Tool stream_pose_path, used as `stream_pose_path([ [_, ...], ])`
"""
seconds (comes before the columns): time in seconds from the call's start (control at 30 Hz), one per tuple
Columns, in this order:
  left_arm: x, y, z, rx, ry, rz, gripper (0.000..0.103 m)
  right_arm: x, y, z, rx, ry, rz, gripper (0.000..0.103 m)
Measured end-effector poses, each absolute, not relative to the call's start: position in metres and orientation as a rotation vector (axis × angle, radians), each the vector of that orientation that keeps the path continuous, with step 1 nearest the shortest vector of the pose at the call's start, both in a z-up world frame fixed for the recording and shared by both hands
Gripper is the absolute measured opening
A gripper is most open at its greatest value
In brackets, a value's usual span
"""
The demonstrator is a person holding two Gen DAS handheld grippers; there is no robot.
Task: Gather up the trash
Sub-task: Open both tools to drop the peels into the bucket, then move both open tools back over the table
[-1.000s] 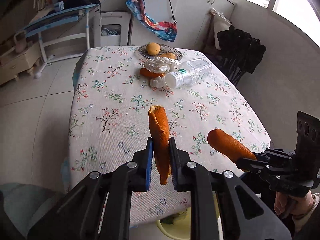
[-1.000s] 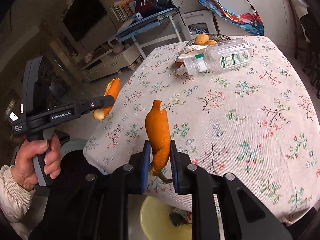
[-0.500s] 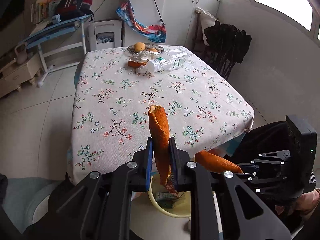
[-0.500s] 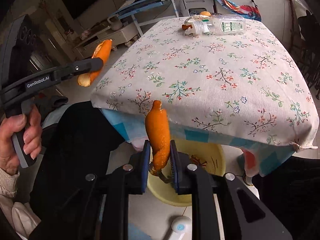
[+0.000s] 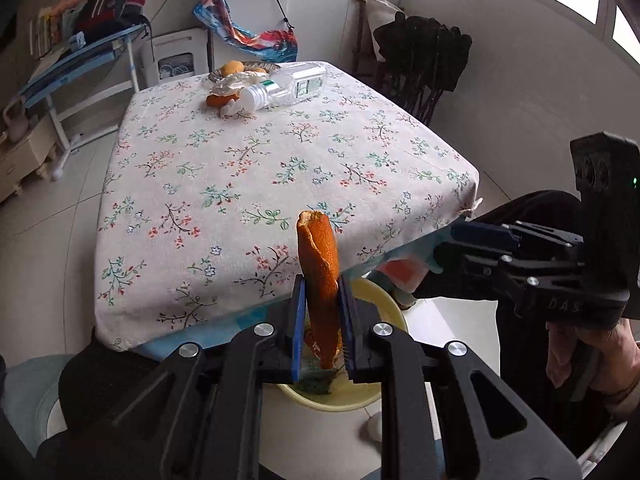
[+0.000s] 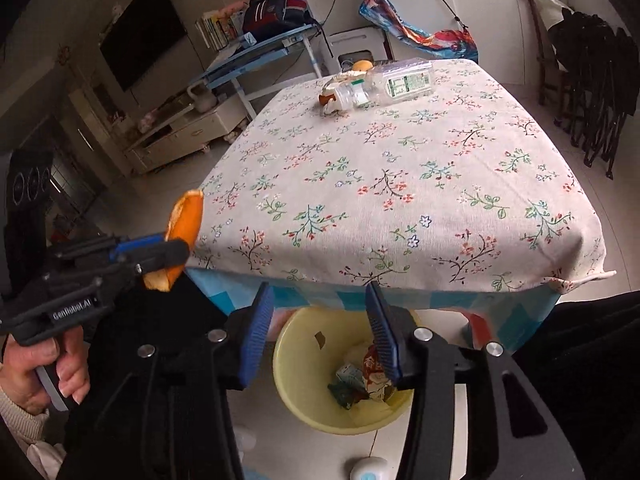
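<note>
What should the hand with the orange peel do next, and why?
Probably open the left gripper and let go. It pinches the orange peel right above the yellow bin, and the right gripper is opening, nothing between its jaws.

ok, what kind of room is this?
Looks like a home living and dining room: a table with a floral cloth, a wall TV over a low cabinet, and a yellow bin on the tiled floor.

Orange peel (image 5: pixel 319 276), yellow bin (image 6: pixel 304 364), floral-patterned tablecloth (image 6: pixel 392 184), clear green-labelled bottle (image 6: pixel 396 82).
</note>
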State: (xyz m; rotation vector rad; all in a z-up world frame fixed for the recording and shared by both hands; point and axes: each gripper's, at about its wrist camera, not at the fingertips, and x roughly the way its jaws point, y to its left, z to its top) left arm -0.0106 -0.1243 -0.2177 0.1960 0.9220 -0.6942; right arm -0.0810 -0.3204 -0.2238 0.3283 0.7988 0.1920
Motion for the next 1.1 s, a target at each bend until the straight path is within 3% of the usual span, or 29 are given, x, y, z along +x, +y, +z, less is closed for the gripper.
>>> stream_pose_path([
  [0.1, -0.016, -0.14, -0.239, 0.238, 1.011, -0.759, 0.02, -0.086, -0.331, -0.217, 0.368, 0.739, 0.165, 0.053],
  [0.23, -0.026, -0.149, -0.25, 0.272, 1.028, -0.775, 0.052, -0.09, -0.338, -0.215, 0.397, 0.703, 0.138, 0.056],
  [0.63, -0.006, -0.106, -0.184, 0.17, 0.736, -0.619, 0.084, -0.087, -0.34, -0.214, 0.411, 0.699, 0.133, 0.061],
  [0.8, 0.022, -0.085, -0.158, 0.112, 0.651, -0.545, 0.09, -0.08, -0.347, -0.215, 0.471, 0.711, 0.147, 0.062],
  [1.1, 0.085, -0.088, -0.144, 0.125, 0.599, -0.507, 0.09, -0.012, -0.356, -0.203, 0.614, 0.709, 0.173, 0.062],
])
